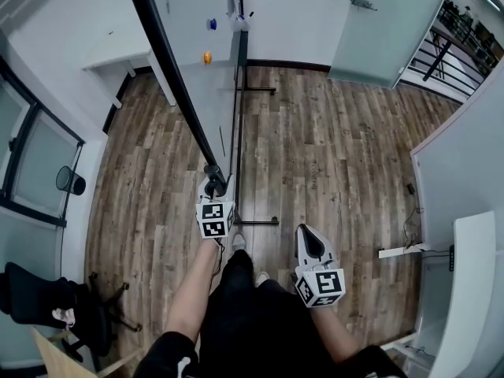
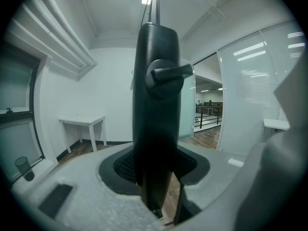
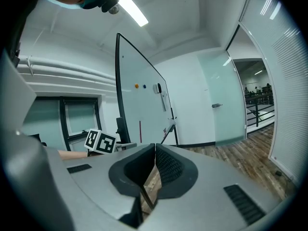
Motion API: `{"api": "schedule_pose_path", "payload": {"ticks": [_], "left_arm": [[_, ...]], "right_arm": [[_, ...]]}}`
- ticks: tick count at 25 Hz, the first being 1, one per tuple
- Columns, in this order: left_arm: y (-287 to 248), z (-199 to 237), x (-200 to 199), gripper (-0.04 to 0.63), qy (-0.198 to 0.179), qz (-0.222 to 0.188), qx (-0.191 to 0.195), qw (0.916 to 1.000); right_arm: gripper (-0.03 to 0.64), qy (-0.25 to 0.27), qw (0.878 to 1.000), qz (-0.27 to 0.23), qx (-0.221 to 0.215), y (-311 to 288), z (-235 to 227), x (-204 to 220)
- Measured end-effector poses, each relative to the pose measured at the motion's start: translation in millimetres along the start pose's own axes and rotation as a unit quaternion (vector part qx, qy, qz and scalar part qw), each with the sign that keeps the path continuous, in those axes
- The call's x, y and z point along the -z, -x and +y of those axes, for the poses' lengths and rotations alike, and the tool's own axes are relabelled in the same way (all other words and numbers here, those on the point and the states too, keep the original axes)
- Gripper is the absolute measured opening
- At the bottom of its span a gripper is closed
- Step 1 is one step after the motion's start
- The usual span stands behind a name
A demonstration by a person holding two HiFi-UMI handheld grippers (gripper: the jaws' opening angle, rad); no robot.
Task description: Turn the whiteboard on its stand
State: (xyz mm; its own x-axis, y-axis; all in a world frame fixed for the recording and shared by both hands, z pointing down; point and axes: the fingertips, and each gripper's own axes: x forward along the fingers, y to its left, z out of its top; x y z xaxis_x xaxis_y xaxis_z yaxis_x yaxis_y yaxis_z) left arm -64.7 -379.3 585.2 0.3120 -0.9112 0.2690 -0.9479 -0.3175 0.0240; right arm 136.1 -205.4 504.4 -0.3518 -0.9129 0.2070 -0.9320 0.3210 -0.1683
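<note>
Wood-plank floor (image 1: 331, 148) lies under the tall black-framed whiteboard (image 1: 197, 93). Your left hand-held gripper (image 1: 214, 181) pinches its near frame edge; your right hand-held gripper (image 1: 309, 241) is pressed together, empty.

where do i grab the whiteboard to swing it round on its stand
Grip the black frame along the whiteboard's near side edge, coming at it edge-on. That upright bar is narrow enough to sit between jaws, and probably gives good leverage; the flat face offers nothing to pinch. The left gripper is clamped on it.
</note>
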Motion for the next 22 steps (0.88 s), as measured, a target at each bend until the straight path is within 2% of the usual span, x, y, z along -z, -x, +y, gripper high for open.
{"api": "schedule_pose_path", "payload": {"ticks": [7, 22], "left_arm": [[31, -9, 11, 0.176, 0.002, 0.004, 0.004, 1.0000], [97, -25, 21, 0.176, -0.002, 0.001, 0.009, 1.0000]], "right_arm": [[0.014, 0.002, 1.000, 0.006, -0.009, 26, 17, 7], [0.014, 0.006, 1.000, 0.014, 0.000, 58, 60, 17]]}}
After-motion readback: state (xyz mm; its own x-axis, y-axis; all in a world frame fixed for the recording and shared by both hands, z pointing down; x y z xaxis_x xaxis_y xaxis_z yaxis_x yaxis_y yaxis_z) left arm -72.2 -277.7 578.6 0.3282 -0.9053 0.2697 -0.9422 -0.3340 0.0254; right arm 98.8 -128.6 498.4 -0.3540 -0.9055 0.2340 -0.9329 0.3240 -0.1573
